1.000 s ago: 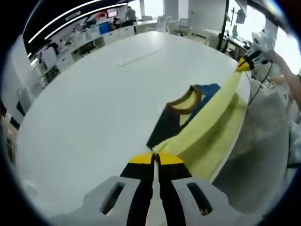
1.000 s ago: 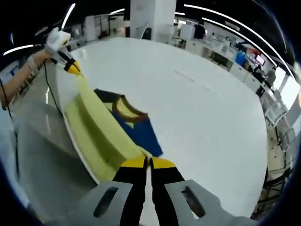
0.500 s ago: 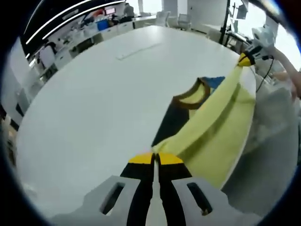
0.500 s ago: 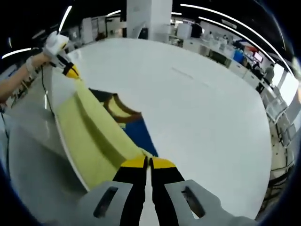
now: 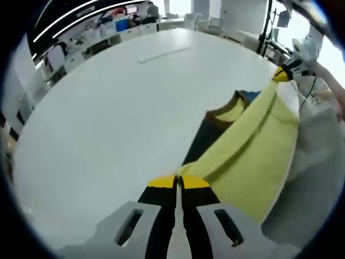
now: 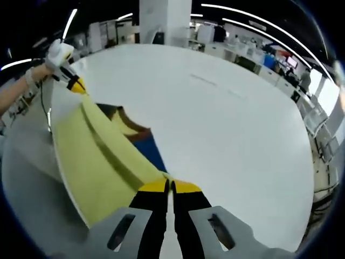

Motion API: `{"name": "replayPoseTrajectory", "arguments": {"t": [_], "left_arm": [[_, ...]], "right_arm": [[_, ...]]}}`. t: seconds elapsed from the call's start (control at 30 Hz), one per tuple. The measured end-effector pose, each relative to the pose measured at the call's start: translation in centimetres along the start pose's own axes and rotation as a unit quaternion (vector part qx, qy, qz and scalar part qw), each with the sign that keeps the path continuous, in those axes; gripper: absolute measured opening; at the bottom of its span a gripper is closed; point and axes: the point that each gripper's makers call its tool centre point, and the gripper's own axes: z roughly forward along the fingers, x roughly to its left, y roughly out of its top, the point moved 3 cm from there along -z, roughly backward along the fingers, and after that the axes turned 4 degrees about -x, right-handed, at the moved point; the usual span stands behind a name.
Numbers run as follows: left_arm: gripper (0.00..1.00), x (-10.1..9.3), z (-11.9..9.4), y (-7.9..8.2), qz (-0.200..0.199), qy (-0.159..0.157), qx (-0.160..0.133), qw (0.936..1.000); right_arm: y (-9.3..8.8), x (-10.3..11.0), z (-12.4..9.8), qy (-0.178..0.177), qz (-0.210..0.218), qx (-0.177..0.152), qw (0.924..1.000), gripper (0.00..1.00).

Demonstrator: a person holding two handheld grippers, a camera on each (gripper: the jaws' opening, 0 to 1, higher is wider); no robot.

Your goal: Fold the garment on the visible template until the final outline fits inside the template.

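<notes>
Garment stretched over white table, corners pinched in both grippers' closed fingers.

Table bare ahead; garment blocks near edge.

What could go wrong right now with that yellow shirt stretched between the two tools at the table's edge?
Much of the yellow garment hangs past the edge of the white table, so it might slide off if either grip slips. Each hand-held gripper, left and right, pinches only a corner, so a harder pull could tug the cloth free. The stretched cloth also shows a long crease, which might make the fold uneven.
</notes>
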Motion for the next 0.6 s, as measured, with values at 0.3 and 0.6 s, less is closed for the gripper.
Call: {"name": "replayPoseTrajectory", "arguments": {"t": [0.3,0.6], "left_arm": [[0.0,0.6,1.1,-0.1,-0.006,0.0,0.005,1.0],[0.0,0.9,2.1,-0.9,-0.026,-0.01,0.01,0.9996]], "right_arm": [[-0.2,-1.0,1.9,-0.011,0.007,-0.005,0.9999,0.04],[-1.3,-1.5,3.2,-0.012,0.033,-0.006,0.9994,0.04]]}}
